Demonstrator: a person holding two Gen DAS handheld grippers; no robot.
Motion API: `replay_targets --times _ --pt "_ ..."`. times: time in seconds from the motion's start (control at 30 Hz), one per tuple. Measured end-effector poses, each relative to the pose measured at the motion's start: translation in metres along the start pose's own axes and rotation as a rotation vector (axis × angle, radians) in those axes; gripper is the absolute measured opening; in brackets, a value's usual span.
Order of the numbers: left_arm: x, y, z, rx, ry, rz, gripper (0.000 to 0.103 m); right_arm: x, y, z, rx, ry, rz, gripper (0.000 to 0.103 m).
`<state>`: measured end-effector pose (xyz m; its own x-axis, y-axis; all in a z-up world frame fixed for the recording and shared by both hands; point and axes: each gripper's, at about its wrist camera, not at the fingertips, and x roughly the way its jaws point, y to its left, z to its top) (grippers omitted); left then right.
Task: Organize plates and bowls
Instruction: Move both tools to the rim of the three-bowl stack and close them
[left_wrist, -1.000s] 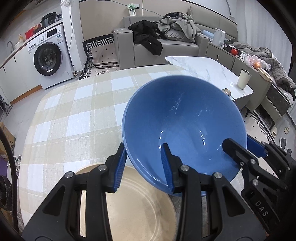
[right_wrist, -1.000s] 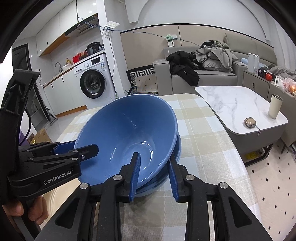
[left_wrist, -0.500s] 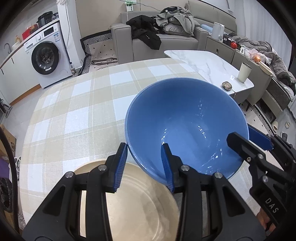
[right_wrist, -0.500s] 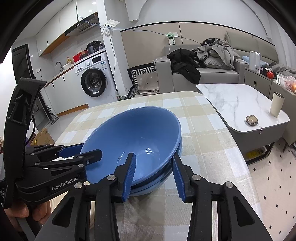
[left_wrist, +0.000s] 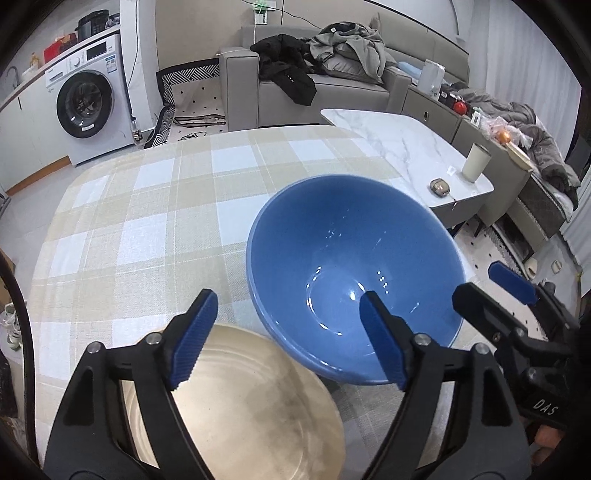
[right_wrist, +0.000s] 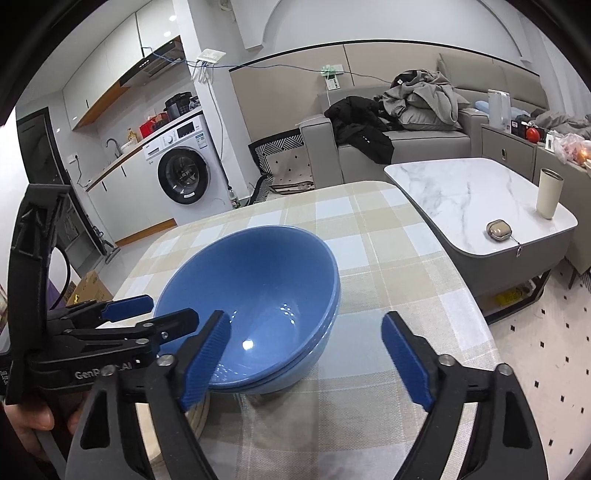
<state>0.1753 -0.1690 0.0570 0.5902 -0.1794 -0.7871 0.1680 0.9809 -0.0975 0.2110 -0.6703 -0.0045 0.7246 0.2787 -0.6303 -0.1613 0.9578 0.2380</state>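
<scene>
A blue bowl (left_wrist: 332, 240) sits nested in a second blue bowl (right_wrist: 295, 373) on the checked tablecloth. My left gripper (left_wrist: 288, 339) straddles the near-left rim with its jaws opening; neither pad touches the bowl. In the right wrist view the top bowl (right_wrist: 251, 288) lies left of centre, and my right gripper (right_wrist: 306, 362) has its jaws opening around the near rim, pads apart from it. Each gripper shows in the other's view: the right gripper (left_wrist: 491, 288) and the left gripper (right_wrist: 155, 314). A beige plate (left_wrist: 240, 406) lies beside the bowls, under the left gripper.
The checked table (left_wrist: 147, 221) stretches away behind the bowls. A marble coffee table (right_wrist: 461, 192) with a cup (right_wrist: 548, 195) and a small case (right_wrist: 498, 229) stands to the right. A sofa (left_wrist: 332, 85) and a washing machine (left_wrist: 88, 107) are beyond.
Both grippers were shut on the top blue bowl, holding it tilted above the lower one. The bowl has come down level into the lower bowl, and both pairs of jaws have spread off its rim.
</scene>
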Motion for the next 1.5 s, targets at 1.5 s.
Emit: replay_targets --times 1.5 --pt "0.04 0.023 0.003 -0.127 0.067 -0.102 0.072 0.037 -0.028 -0.015 0.205 0.061 0.21 0.068"
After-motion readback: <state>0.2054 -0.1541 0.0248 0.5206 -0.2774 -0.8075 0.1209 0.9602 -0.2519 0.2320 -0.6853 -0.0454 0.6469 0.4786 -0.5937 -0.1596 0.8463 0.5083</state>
